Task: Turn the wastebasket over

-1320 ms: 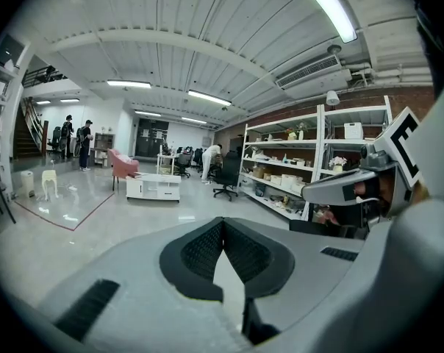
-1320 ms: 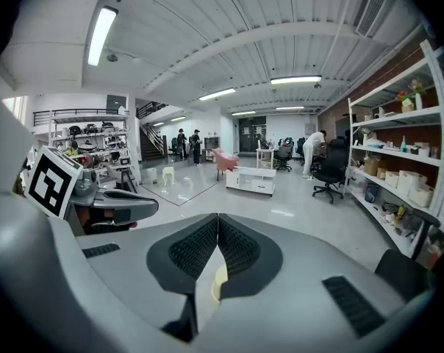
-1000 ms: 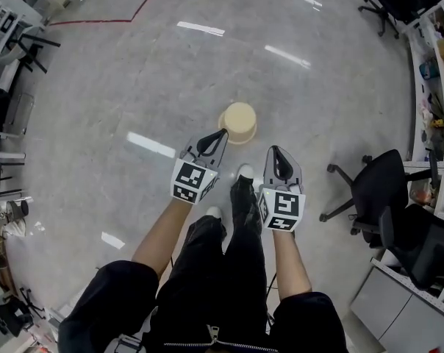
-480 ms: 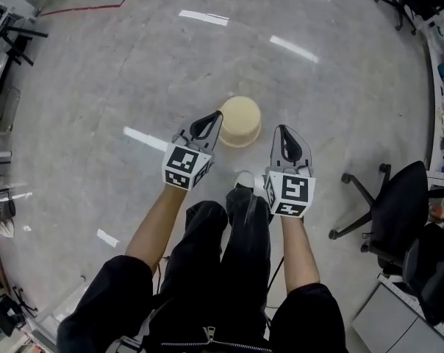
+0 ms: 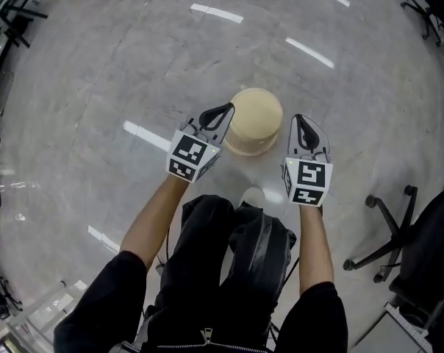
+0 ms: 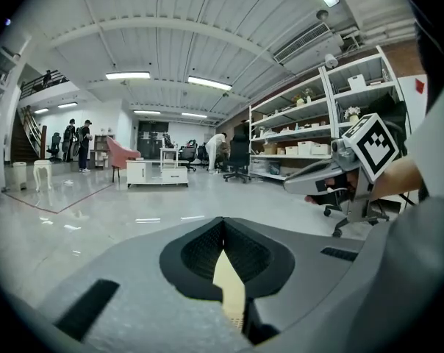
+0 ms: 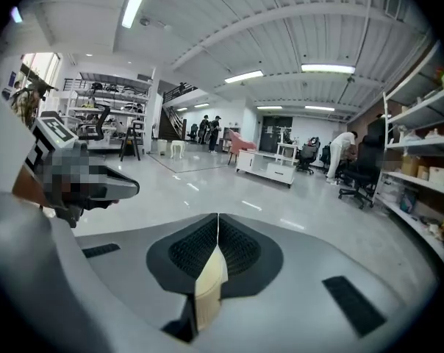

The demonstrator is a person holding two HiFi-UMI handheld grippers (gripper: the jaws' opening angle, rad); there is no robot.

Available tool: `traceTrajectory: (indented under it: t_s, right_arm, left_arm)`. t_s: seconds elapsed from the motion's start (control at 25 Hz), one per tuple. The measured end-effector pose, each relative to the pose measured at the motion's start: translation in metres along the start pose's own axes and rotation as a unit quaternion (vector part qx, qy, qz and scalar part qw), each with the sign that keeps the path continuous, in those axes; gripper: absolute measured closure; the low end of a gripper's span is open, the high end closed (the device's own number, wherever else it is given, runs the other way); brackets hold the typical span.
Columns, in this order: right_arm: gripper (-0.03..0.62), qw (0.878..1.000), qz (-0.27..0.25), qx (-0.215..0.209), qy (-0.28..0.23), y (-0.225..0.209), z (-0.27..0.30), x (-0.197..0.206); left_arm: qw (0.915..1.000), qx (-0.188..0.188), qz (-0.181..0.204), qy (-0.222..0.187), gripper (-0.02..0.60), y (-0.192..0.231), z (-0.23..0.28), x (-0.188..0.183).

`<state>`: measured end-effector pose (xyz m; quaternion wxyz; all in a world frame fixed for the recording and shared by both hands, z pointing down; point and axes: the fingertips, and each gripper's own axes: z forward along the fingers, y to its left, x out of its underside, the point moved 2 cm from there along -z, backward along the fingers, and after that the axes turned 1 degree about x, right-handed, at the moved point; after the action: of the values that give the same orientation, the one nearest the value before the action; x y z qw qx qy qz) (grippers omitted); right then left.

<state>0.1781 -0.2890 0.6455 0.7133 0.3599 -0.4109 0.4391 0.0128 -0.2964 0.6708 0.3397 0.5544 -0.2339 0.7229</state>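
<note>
A beige wastebasket (image 5: 255, 116) stands on the grey floor with its closed base up and its wider rim down. My left gripper (image 5: 226, 109) is shut, its tip at the basket's left side. My right gripper (image 5: 301, 118) is shut too, its tip just right of the basket. Neither holds anything. In the left gripper view the shut jaws (image 6: 222, 223) meet in a line, and a beige sliver of the wastebasket (image 6: 229, 285) shows below them. The right gripper view shows its shut jaws (image 7: 217, 219) over a similar sliver of the wastebasket (image 7: 209, 289).
The person's dark trousers and a white shoe (image 5: 251, 195) are just behind the basket. A black office chair (image 5: 420, 234) stands at the right. Shelves (image 6: 303, 123) line one wall, and a white cabinet (image 6: 157, 173) and several people are far off across the polished floor.
Both grippers have come down and forward, from short of the wastebasket to either side of it. The basket looks larger and nearer in the head view. Both jaws stayed shut.
</note>
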Motion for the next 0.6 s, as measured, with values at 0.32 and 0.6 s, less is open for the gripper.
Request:
traceTrajectory:
  t_s: [0.32, 0.6]
  right_arm:
    - [0.528, 1.000, 0.023, 0.003, 0.016, 0.005, 0.060, 0.100]
    - [0.448, 0.996, 0.080, -0.022, 0.031, 0.005, 0.095, 0.139]
  left_arm:
    - [0.9999, 0.002, 0.014, -0.001, 0.575, 0.015, 0.009, 0.098]
    - [1.0000, 0.007, -0.007, 0.000, 0.574, 0.019, 0.014, 0.157]
